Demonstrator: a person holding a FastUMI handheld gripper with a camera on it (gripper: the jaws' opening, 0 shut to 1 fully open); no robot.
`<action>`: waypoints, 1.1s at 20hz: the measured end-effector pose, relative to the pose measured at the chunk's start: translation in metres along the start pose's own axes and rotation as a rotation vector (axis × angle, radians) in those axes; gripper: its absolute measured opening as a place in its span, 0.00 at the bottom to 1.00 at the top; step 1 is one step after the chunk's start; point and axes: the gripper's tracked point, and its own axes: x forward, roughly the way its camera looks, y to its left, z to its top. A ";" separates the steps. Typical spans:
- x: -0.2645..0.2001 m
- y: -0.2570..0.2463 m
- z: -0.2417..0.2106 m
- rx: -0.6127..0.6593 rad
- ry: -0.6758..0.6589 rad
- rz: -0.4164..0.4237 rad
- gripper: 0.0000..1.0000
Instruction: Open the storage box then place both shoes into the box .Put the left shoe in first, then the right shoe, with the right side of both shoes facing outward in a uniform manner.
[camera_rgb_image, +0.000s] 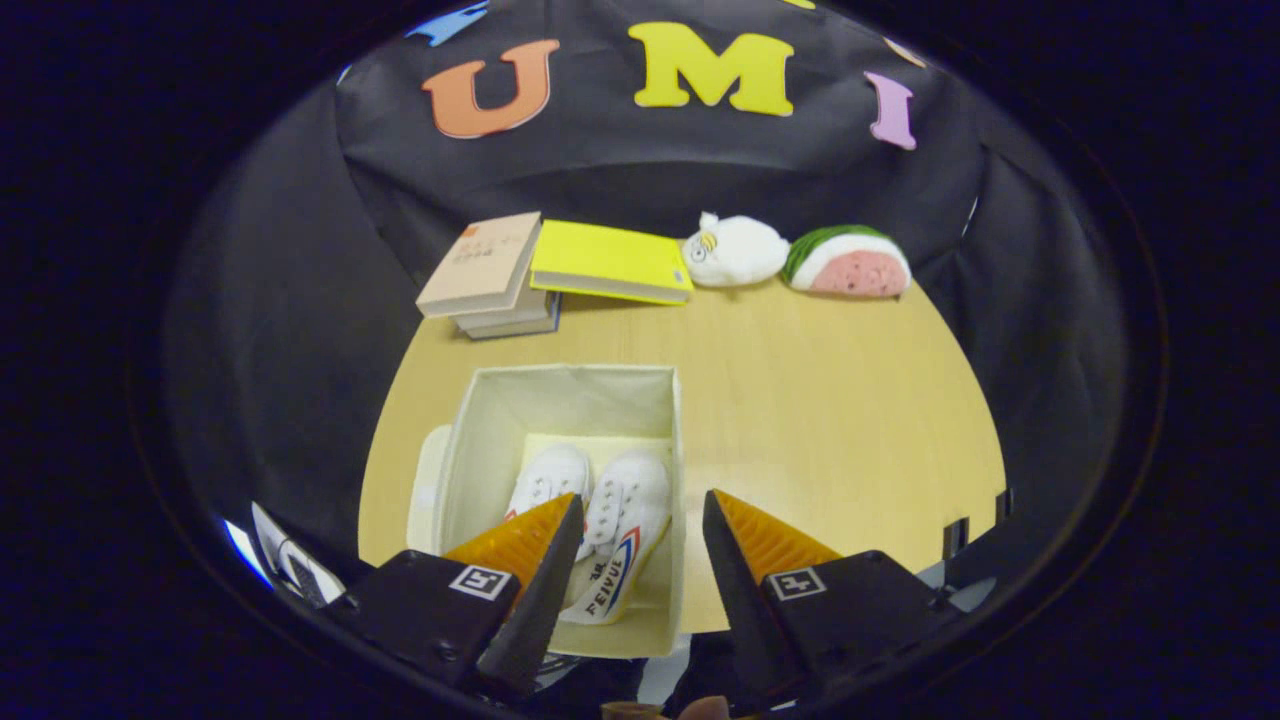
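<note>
Light wooden desk (820, 400) against black cloth; open storage box (470, 440) holds two white shoes (610, 510). Books (500, 275) and plush toys (735, 250) behind. Gripper (640, 520) wide open, empty.

The one camera rides on the gripper (640, 520) and looks forward and steeply down along its two spread fingers, which hold nothing. It sits above the near edge of the tabletop (830, 400), close over the open storage box (480, 420), looking into it from above. Past the box it faces the far side of the tabletop, where books (490, 270) and soft toys (735, 250) lie against the booth wall.
</note>
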 end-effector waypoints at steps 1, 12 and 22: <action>-0.011 -0.008 0.008 -0.011 -0.065 -0.014 0.78; -0.116 -0.076 0.053 0.058 -0.533 -0.081 1.00; -0.158 -0.080 0.028 -0.006 -0.715 -0.084 1.00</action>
